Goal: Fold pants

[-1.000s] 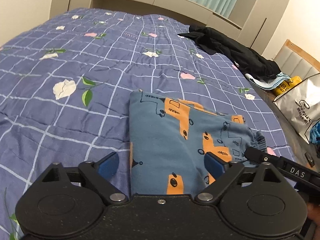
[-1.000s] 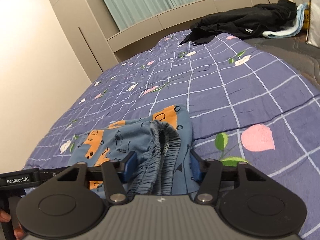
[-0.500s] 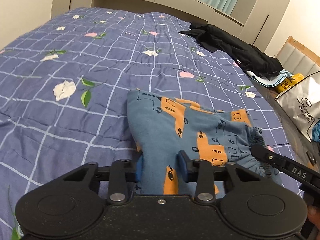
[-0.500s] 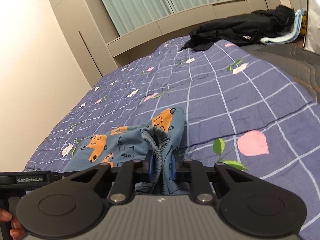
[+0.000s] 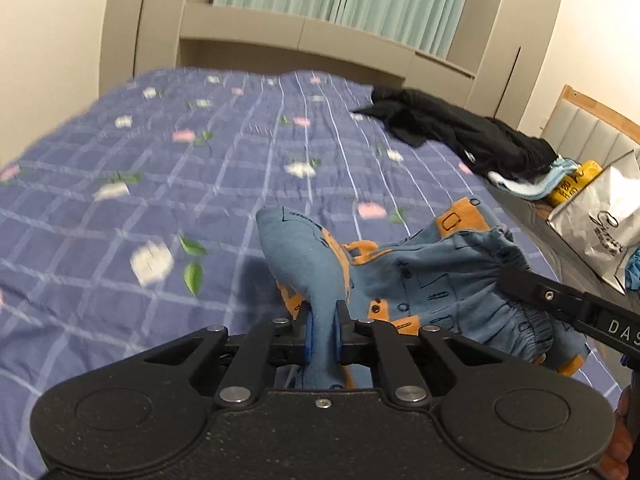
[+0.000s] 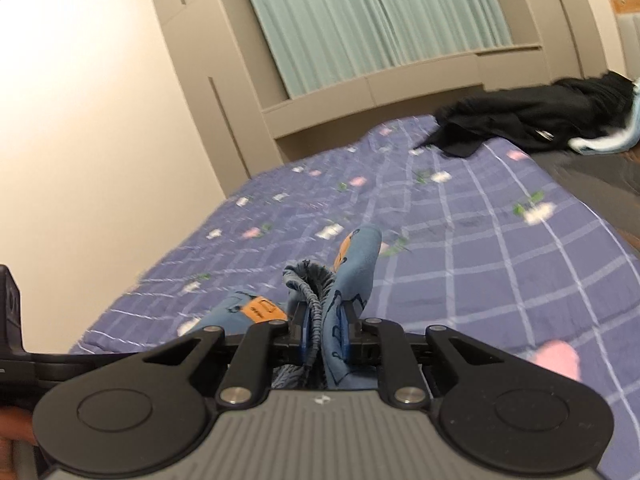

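Observation:
The pants [image 5: 420, 276] are small, blue with orange vehicle prints, folded and lifted off the purple checked bedspread [image 5: 160, 200]. My left gripper [image 5: 322, 334] is shut on their plain folded edge. My right gripper [image 6: 324, 334] is shut on the gathered elastic waistband end of the pants [image 6: 352, 264]. The right gripper's black body [image 5: 560, 300] shows at the right of the left wrist view, on the waistband side. The pants hang between both grippers above the bed.
A pile of black clothing [image 5: 452, 132] lies at the far right of the bed, also in the right wrist view [image 6: 532, 120]. A white bag [image 5: 600, 224] and yellow item [image 5: 572, 182] sit off the right edge. Curtains and cabinets stand behind the bed.
Both grippers closed on the pants, which lay flat a second ago, and have lifted them off the bedspread. The views have tilted upward.

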Action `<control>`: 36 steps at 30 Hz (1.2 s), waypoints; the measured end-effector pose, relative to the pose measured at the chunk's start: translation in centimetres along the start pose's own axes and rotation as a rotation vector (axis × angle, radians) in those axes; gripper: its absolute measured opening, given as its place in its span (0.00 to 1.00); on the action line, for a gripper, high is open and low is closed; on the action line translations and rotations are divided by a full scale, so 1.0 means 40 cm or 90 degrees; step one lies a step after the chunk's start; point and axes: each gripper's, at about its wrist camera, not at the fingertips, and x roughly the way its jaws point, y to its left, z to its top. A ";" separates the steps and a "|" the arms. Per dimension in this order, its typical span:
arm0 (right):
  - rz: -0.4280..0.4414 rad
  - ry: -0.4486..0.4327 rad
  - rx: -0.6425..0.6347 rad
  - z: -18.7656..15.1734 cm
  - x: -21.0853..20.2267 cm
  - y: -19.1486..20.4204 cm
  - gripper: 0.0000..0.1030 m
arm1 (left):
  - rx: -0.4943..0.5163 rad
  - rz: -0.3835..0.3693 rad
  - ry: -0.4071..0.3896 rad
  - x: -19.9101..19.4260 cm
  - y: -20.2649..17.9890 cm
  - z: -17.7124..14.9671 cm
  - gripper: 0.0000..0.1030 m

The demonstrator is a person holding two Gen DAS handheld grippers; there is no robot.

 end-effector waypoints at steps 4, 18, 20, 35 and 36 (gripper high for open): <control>0.027 -0.009 -0.012 0.022 0.040 0.061 0.16 | 0.003 0.026 -0.020 -0.017 0.052 0.040 0.10; 0.021 0.078 0.046 -0.052 0.206 0.139 0.16 | -0.049 0.078 0.007 0.007 0.222 0.003 0.09; 0.007 0.082 0.048 -0.058 0.206 0.134 0.17 | -0.051 0.079 0.008 0.005 0.225 -0.004 0.13; -0.053 0.056 -0.029 -0.057 0.119 0.164 0.82 | -0.059 0.079 -0.026 -0.090 0.196 -0.003 0.86; -0.053 0.049 -0.035 -0.055 0.106 0.167 0.87 | -0.056 0.078 -0.032 -0.103 0.191 -0.003 0.88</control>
